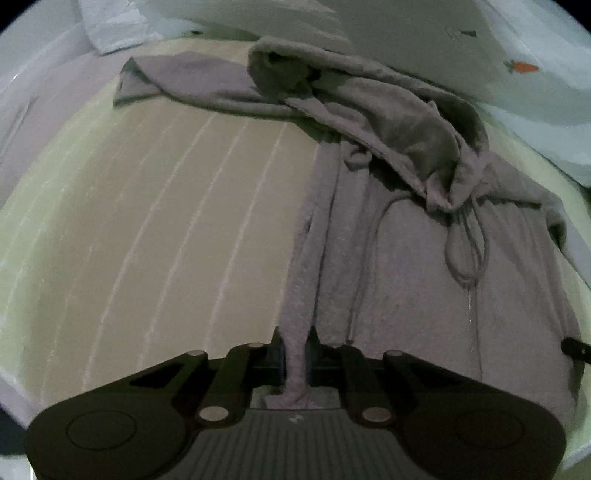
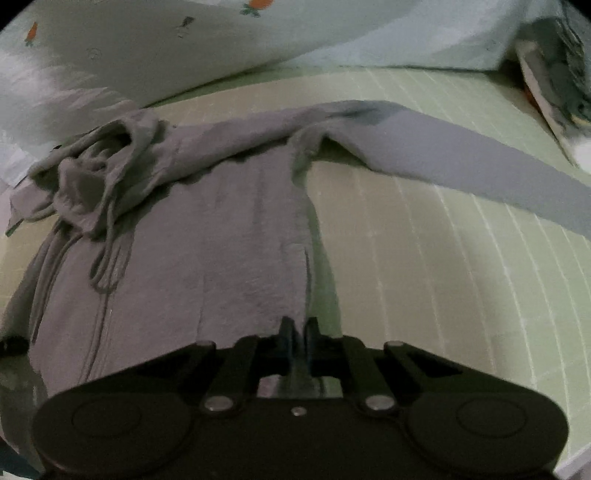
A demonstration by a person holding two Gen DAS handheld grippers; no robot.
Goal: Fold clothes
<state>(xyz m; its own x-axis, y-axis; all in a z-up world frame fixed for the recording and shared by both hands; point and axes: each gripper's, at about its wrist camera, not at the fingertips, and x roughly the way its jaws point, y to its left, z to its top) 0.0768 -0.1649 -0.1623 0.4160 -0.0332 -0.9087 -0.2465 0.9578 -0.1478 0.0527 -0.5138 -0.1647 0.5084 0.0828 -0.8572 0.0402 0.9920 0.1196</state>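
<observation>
A grey hoodie [image 1: 406, 258] lies on a pale green striped mat [image 1: 166, 221], hood bunched at the far end with drawstrings hanging down. My left gripper [image 1: 295, 339] is shut on the hoodie's left bottom edge, with a fold of fabric pinched between the fingers. In the right wrist view the hoodie [image 2: 221, 240] lies flat, one sleeve [image 2: 461, 158] stretched out to the right. My right gripper [image 2: 298, 326] is shut on the hoodie's right bottom edge. The other sleeve [image 1: 177, 77] reaches to the far left.
A white pillow with carrot prints [image 2: 147, 48] lies behind the hood, also in the left wrist view [image 1: 480, 44]. Light bedding [image 1: 110, 26] is at the far left. A stack of items [image 2: 554, 81] sits at the far right. The mat [image 2: 443, 277] extends right.
</observation>
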